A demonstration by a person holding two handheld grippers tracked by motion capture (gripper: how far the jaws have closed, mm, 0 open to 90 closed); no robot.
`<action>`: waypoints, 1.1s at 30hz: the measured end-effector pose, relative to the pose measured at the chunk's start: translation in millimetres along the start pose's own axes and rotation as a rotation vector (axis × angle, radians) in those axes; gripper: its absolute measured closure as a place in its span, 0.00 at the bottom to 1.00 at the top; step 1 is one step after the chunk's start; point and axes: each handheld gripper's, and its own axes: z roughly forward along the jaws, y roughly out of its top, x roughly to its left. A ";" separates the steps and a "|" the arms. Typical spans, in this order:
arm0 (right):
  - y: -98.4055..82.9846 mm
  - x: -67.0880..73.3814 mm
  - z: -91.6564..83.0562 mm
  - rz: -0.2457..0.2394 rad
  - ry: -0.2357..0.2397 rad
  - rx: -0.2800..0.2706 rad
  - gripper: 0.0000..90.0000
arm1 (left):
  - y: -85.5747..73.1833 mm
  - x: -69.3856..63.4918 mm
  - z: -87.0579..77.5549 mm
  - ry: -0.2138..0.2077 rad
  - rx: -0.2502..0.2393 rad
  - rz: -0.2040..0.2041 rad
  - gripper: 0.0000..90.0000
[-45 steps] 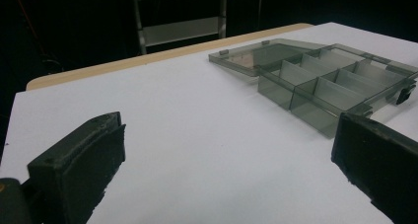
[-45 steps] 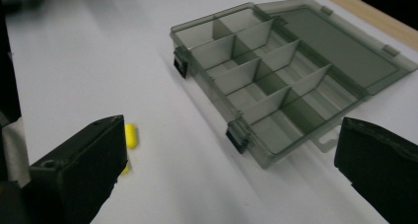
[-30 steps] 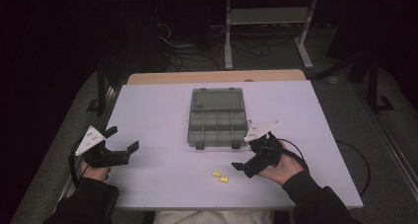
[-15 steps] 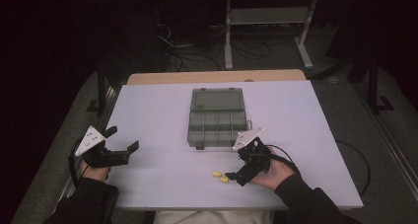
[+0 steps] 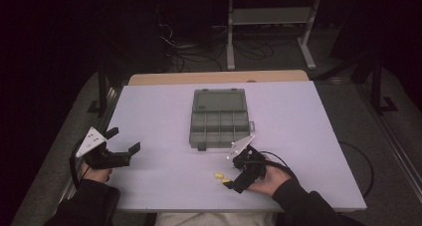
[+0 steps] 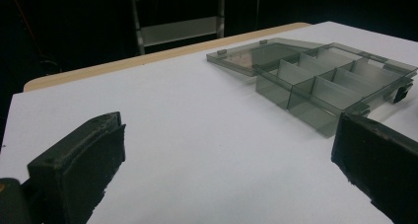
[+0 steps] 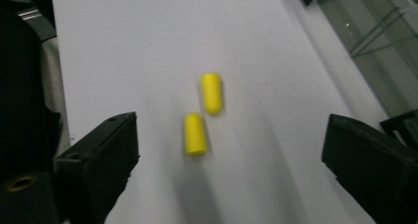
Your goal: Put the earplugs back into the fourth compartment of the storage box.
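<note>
Reaching for the yellow foam earplugs

Your right hand-held gripper [image 7: 231, 160] has just been closing a little, jaws wide over the nearer earplug [image 7: 194, 133], not touching it; the second earplug [image 7: 211, 93] lies just beyond. Lower, pinch one, carry to the open compartment box [image 5: 217, 121] farther up the counter [image 5: 149, 111]. Your left hand-held gripper [image 5: 122, 145] waits open.

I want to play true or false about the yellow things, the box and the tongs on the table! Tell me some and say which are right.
1. Two yellow earplugs lie on the white table. True.
2. The right tongs are squeezing an earplug. False: the jaws stand wide apart, touching neither; they have just closed a little.
3. The grey compartment box has its lid open. True.
4. The earplugs are inside the box. False: they lie on the table, nearer the person than the box.
5. The left tongs hold the box. False: they are open and well off to its left.
</note>
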 end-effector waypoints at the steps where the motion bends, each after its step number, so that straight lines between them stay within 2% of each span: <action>1: 0.3 0.6 1.2 -0.008 0.005 0.001 0.11 | 0.0 -0.1 0.0 0.000 0.000 0.000 0.00; 5: 1.4 2.6 4.2 -0.020 0.019 0.021 0.16 | -0.1 -0.1 0.1 -0.001 0.001 -0.002 0.00; 11: 3.9 7.0 7.4 -0.049 0.060 0.045 0.39 | -0.2 0.0 0.5 -0.002 0.003 0.000 0.00; 15: 6.3 10.1 10.1 -0.070 0.062 0.052 0.54 | -0.3 0.0 0.7 -0.003 0.003 0.000 0.00; 19: 8.0 12.2 14.8 -0.076 0.065 0.074 0.61 | -0.3 0.1 0.8 -0.004 0.005 0.000 0.00; 22: 8.9 13.8 18.4 -0.081 0.066 0.093 0.71 | -0.3 0.2 0.8 -0.005 0.004 0.001 0.00; 23: 8.9 13.8 18.4 -0.081 0.066 0.093 0.71 | -0.3 0.2 0.8 -0.005 0.004 0.001 0.00; 24: 9.0 14.8 19.9 -0.087 0.065 0.100 0.78 | -0.2 0.2 0.8 -0.005 0.004 0.002 0.00; 27: 9.0 15.7 20.1 -0.092 0.049 0.103 0.88 | -0.2 0.3 1.0 -0.005 0.005 0.003 0.00; 33: 9.8 15.0 17.8 -0.082 0.046 0.098 0.89 | -0.1 0.1 0.9 -0.005 0.005 0.003 0.00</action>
